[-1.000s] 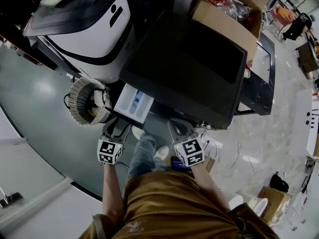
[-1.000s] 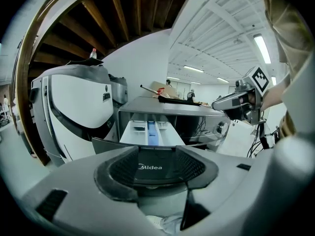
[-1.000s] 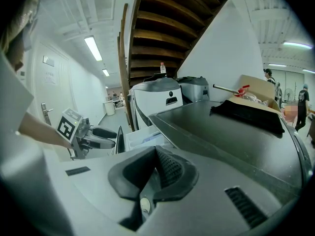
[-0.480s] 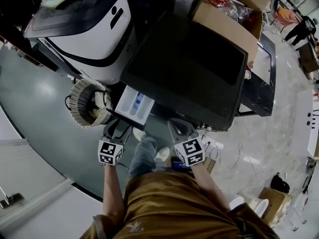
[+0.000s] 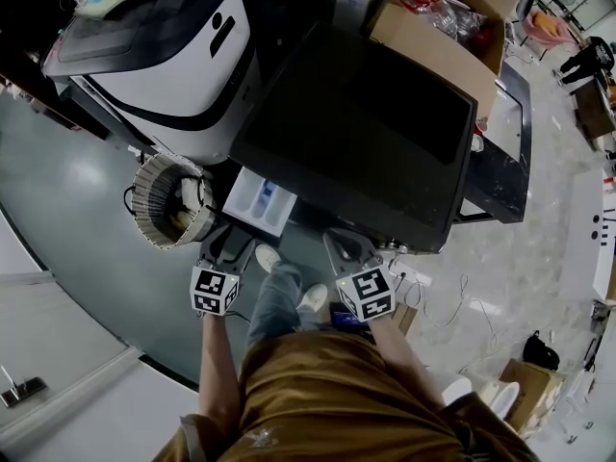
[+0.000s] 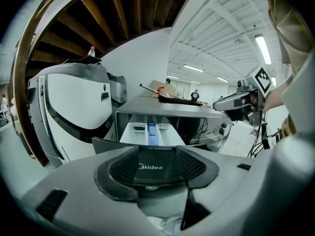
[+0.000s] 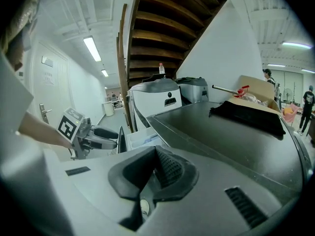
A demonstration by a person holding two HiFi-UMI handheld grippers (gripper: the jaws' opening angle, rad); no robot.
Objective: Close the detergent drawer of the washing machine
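**Detergent drawer point(image 5: 260, 200) stands open, left gripper point(image 5: 223, 243) at its front**

In the head view the dark washing machine point(image 5: 366, 123) fills the middle. Its detergent drawer is pulled out from the front, at about 7 o'clock of the dark top. The white inside of the drawer, with a blue part, is open to view.

The left gripper is just at 6 o'clock of the drawer and points into it. In the left gripper view its jaws are spread. The dark drawer front point(image 6: 150, 167), with the word "Midea", lies across the gap between them. The front looks very near to the jaws, but I cannot tell if they touch it.

The right gripper point(image 5: 343, 243) is at 3 o'clock of the left one, below the front edge of the machine. It is apart from the drawer. In the right gripper view its jaws are pressed together and nothing is between them.

A white appliance point(image 5: 164, 56) stands at 10 o'clock of the washing machine. A round woven basket point(image 5: 154, 200) is on the floor point(image 5: 67, 219), at 9 o'clock of the drawer. A cardboard box point(image 5: 433, 37) is at 1 o'clock, behind the machine.
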